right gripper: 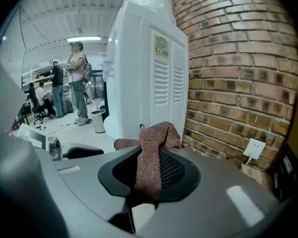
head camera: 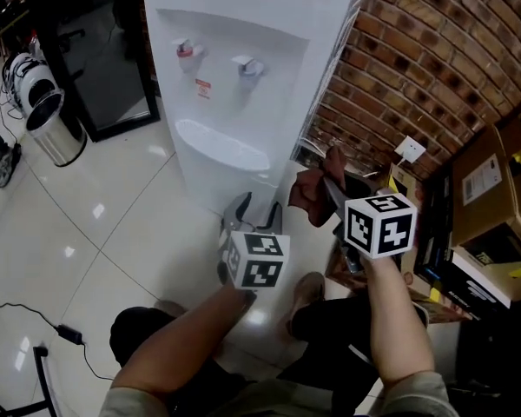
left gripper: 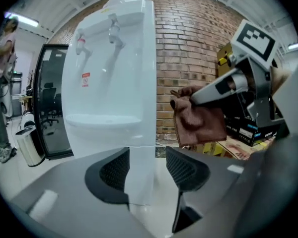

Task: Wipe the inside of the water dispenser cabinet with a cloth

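The cloth [head camera: 311, 194] is reddish-brown and hangs clear of the floor [head camera: 95, 224], just right of the lower body of the water dispenser [head camera: 234, 85] and in front of the brick wall [head camera: 417, 68]. The right gripper [head camera: 332, 196] has its jaws clamped on the cloth. In the right gripper view a folded band of fabric [right gripper: 151, 152] runs between the two pads, and its loose end bunches above them.

The left gripper [head camera: 259, 214] sits lower and to the left, facing the dispenser's front. Its jaws stand apart with nothing gripped. In the left gripper view the gap [left gripper: 148, 170] lines up with the dispenser's lower corner edge, without visible contact.

The dispenser is white and upright. A red tap [head camera: 186, 49] and a blue tap [head camera: 247, 66] sit above a drip tray [head camera: 221, 144], and the side panel carries ventilation slots [right gripper: 161, 90]. Whether the cabinet door is open cannot be determined.

A wall socket [head camera: 410, 150] is mounted on the brick wall to the right. Cardboard boxes [head camera: 491, 189] are stacked beyond it. A metal bin [head camera: 56, 129] stands on the floor to the left of the dispenser.
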`<control>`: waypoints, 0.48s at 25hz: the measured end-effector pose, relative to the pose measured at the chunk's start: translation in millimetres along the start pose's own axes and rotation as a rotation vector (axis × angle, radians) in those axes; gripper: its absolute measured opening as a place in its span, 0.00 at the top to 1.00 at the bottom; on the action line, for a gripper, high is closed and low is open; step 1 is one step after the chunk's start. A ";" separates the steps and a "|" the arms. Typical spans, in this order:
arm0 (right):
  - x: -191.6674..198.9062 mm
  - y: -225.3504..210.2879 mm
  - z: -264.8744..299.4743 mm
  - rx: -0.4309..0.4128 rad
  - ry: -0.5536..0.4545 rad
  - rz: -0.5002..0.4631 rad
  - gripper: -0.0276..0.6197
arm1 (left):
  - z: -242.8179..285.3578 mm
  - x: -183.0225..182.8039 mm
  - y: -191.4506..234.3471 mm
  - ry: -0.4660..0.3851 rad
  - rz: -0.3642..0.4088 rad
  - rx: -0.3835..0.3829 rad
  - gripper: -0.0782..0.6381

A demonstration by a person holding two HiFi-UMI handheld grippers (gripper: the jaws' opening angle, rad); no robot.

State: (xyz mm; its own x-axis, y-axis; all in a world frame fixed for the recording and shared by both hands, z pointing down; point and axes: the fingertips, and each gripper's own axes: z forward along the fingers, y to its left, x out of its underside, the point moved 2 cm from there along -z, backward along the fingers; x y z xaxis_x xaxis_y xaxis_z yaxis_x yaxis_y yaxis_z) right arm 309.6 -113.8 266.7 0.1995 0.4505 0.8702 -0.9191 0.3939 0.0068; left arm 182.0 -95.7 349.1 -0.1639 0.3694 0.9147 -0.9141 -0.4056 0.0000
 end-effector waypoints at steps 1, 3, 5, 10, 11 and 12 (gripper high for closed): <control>-3.4 0.6 1.3 -0.013 -0.012 -0.001 0.82 | 7.1 4.8 -0.6 0.016 0.008 -0.004 0.58; -10.3 2.3 2.5 -0.024 -0.034 -0.031 0.82 | 20.2 13.0 -1.0 0.042 0.012 -0.009 0.55; -11.0 2.7 3.4 -0.035 -0.038 -0.057 0.82 | 32.3 17.2 -0.2 0.056 -0.015 -0.012 0.51; -7.2 -5.8 3.8 -0.065 -0.036 -0.021 0.82 | 50.9 17.8 6.4 0.071 -0.039 -0.068 0.37; -6.4 -7.6 2.3 -0.066 -0.037 -0.015 0.82 | 52.9 18.4 5.9 0.075 -0.033 -0.079 0.36; -5.2 -9.2 0.5 -0.067 -0.037 -0.013 0.82 | 55.0 19.6 4.9 0.081 -0.024 -0.089 0.36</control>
State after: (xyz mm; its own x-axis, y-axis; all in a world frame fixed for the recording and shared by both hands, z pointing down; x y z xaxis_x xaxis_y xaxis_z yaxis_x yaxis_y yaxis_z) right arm 316.8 -120.2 262.4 0.1975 0.4157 0.8878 -0.8916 0.4526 -0.0136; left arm 194.7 -136.4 389.2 -0.1673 0.4457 0.8794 -0.9469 -0.3210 -0.0175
